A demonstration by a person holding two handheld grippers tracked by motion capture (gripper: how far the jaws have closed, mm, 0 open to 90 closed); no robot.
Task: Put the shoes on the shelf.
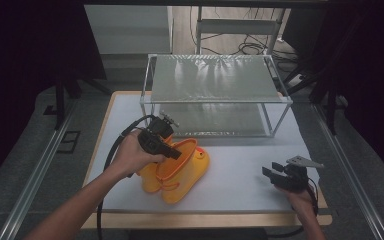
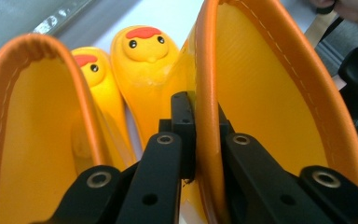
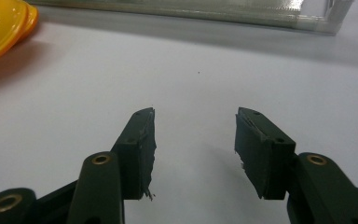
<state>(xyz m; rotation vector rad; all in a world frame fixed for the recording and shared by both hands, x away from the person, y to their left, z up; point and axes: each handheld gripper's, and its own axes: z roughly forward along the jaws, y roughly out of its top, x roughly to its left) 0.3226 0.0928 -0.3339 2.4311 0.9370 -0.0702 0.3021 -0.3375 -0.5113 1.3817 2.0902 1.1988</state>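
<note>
On the white table top, just in front of the clear shelf rack, stand 2 yellow rubber boots with orange rims. My left gripper is clamped on the rim of the right-hand boot: in the left gripper view my 2 black jaws meet on its orange collar, one inside the shaft and one outside, with almost no gap between them. The other boot stands just beside it on the left in that view, its shaft open toward the camera, and both toes carry a small duck face with a red crest. From above, the pair sits at the left of middle on the table, near its front edge.

My right gripper is well apart from the boots, low at the table's right side. Its jaws are spread wide with nothing between them, above bare white surface; a yellow boot edge shows at the far upper left of its view.
</note>
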